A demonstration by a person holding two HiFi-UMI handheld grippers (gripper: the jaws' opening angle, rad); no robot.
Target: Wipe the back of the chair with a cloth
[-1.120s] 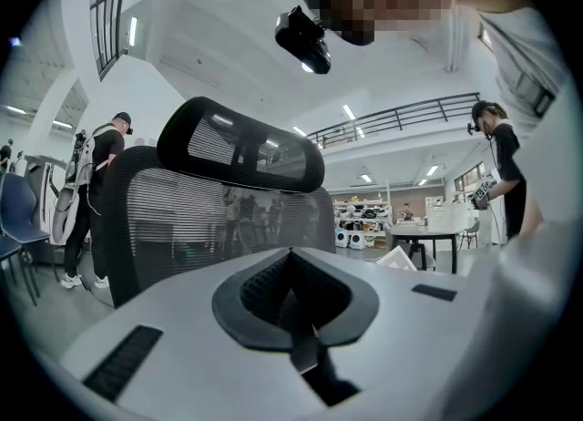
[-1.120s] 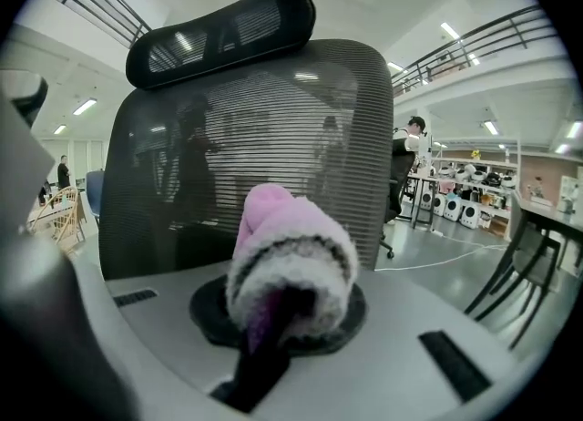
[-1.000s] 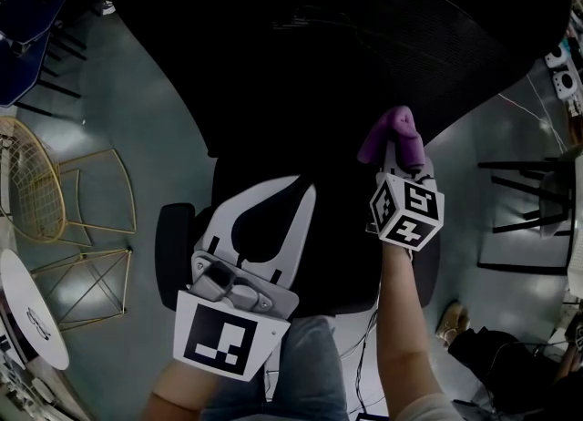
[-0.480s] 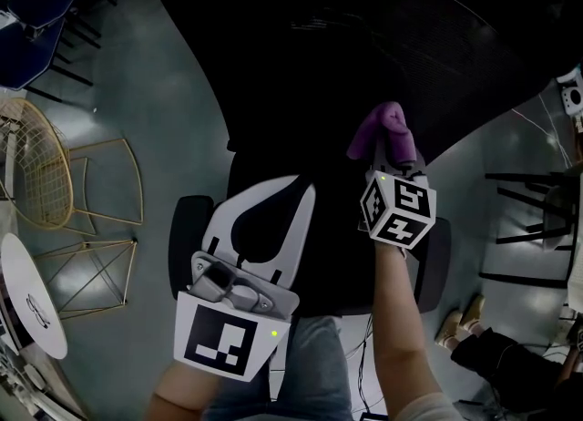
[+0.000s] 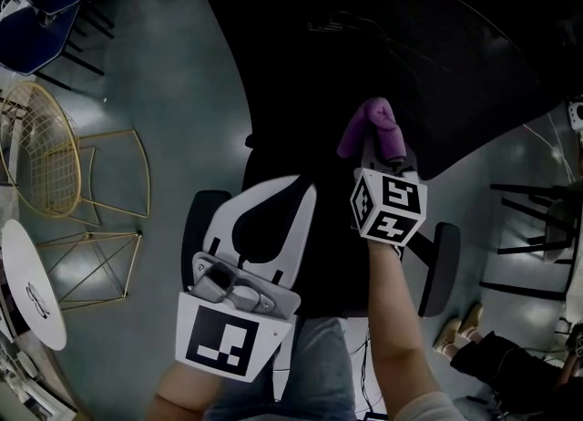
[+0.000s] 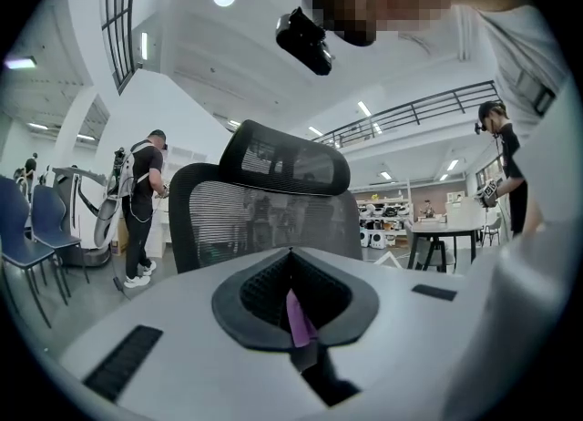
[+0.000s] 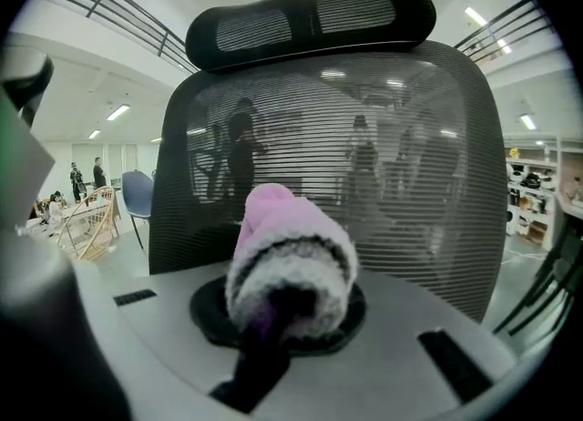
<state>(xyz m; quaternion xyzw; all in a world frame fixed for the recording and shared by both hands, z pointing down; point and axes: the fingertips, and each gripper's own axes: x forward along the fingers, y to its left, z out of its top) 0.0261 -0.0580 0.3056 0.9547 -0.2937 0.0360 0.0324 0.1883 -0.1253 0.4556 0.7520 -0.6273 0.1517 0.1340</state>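
- Floor (image 5: 164,91): grey-green and glossy, running under everything in the head view.
- Office chair (image 5: 383,64): black, with a mesh back (image 7: 364,155) and a separate headrest (image 7: 310,14) on top. It stands directly in front of the person, with one armrest (image 5: 196,237) on the left and one (image 5: 442,264) on the right.
- Wire chair (image 5: 46,164): gold frame, on the floor well to the left of the office chair.
- Round table (image 5: 27,292): white top, at the left edge, near the wire chair.
- Left gripper (image 5: 269,193): white body with a square-marker cube at its near end, held low over the seat area and pointing at the chair back. Its jaws meet at the tips around a dark padded hollow (image 6: 291,296). A thin purple sliver (image 6: 297,319) sits in the seam; what it is cannot be told.
- Right gripper (image 5: 383,150): marker cube towards the person, carried on a bare forearm (image 5: 396,337). Its jaws are clamped on the cloth.
- Cloth (image 5: 369,128): fluffy, purple-pink with a pale pile, bunched into a roll that sticks out past the jaw tips. It is raised in front of the mesh back, below the headrest and about mid-width (image 7: 291,264). Whether it touches the mesh cannot be told.
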